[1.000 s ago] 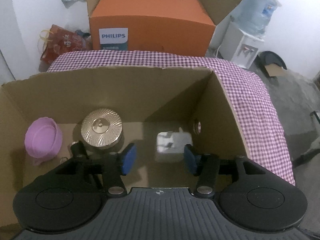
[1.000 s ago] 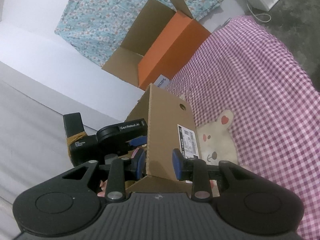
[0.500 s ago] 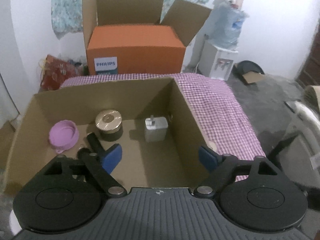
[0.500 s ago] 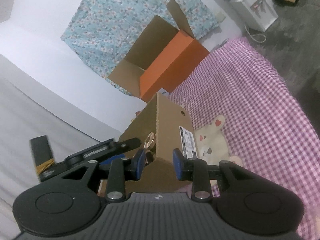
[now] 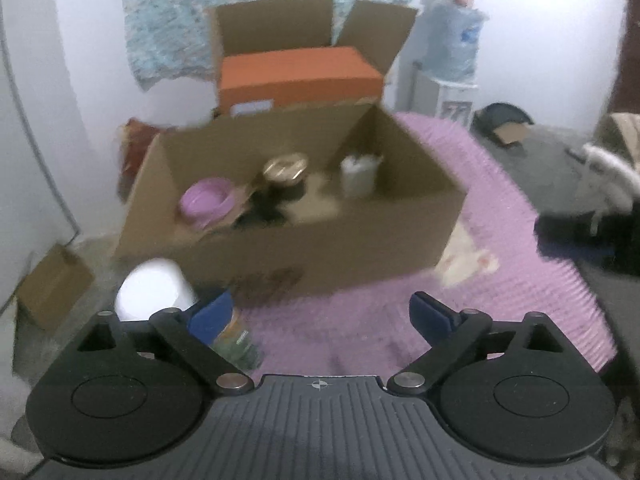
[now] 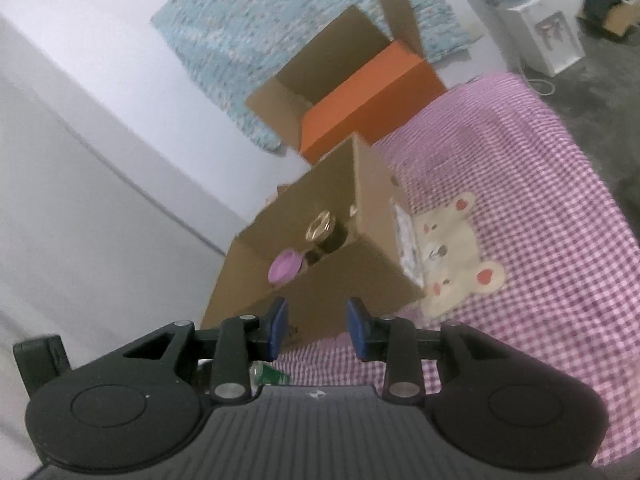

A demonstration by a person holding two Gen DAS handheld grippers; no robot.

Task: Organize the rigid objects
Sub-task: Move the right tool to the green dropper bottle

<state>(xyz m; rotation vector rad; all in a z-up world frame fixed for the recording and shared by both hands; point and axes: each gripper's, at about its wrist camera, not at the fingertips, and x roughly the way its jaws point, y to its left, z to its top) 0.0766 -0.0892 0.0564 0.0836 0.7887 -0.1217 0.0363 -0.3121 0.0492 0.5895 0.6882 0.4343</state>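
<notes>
two grippers, both empty. left gripper (image 5: 321, 312) low in the frame, jaws wide and opening, nothing between them. right gripper (image 6: 316, 326) jaws narrow, opening slightly, nothing gripped. cardboard box (image 5: 320, 240) mid-frame on the pink checked bed (image 5: 500, 240) holds a purple bowl (image 5: 206, 202), gold-lidded jar (image 5: 285, 172) and white charger (image 5: 358, 174).

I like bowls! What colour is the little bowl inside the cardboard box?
The bowl is purple, a light lilac shade. It shows best in the left wrist view.
</notes>
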